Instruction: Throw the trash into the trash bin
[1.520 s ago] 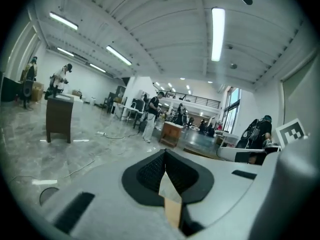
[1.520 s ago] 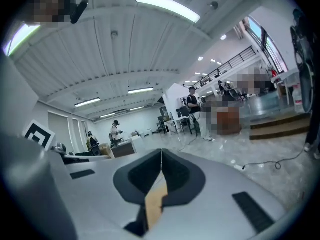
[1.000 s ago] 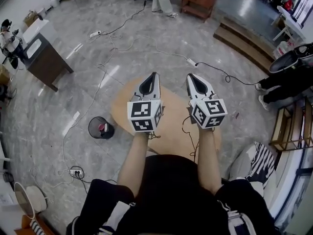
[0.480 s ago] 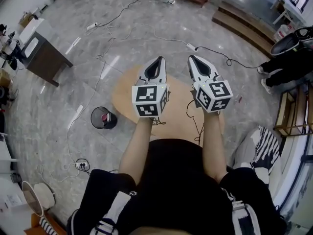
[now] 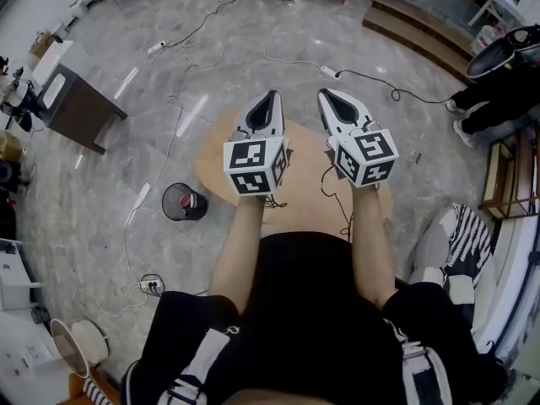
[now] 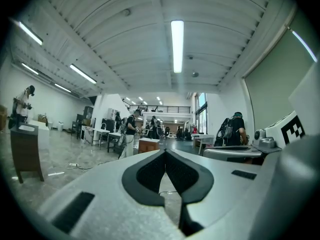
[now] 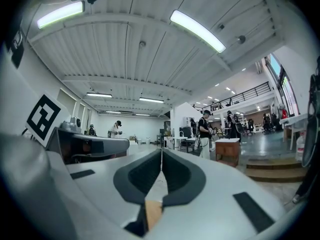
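Head view, left gripper (image 5: pixel 271 96): you hold it out level over the round wooden table (image 5: pixel 211 160); its jaws are drawn together to a point; nothing sits between them.
Head view, right gripper (image 5: pixel 324 94): just to the right of your left tool and not touching it; it also points level over the table; its jaws are closed too, and it carries nothing.
Head view, trash bin (image 5: pixel 183 202): a dark mesh bin on the floor, off to the left of your left gripper and back from its tips, about level with your wrist; it stands just beside the table's edge, well apart from both tools; a red-pink item (image 5: pixel 188 201) lies inside it.
Head view, floor: grey stone; cables (image 5: pixel 253 53) run across it ahead of both tips; a dark desk (image 5: pixel 74 106) stands far out to the left of your left tool.
Left gripper view, jaws: the two dark pads meet at the tip (image 6: pixel 165 152); only a thin slit opens lower down, and pale floor shows through it; nothing is gripped; the right marker cube (image 6: pixel 294 128) shows at the right edge; a standing person (image 6: pixel 131 134) is ahead, left of the tips.
Right gripper view, jaws: the pads of your right tool (image 7: pixel 161 150) press together along one line; nothing is held; a tan sliver shows through the gap near their base; the left marker cube (image 7: pixel 44 115) shows at the left edge; a wooden cabinet (image 7: pixel 227 151) stands ahead, right of the tips.
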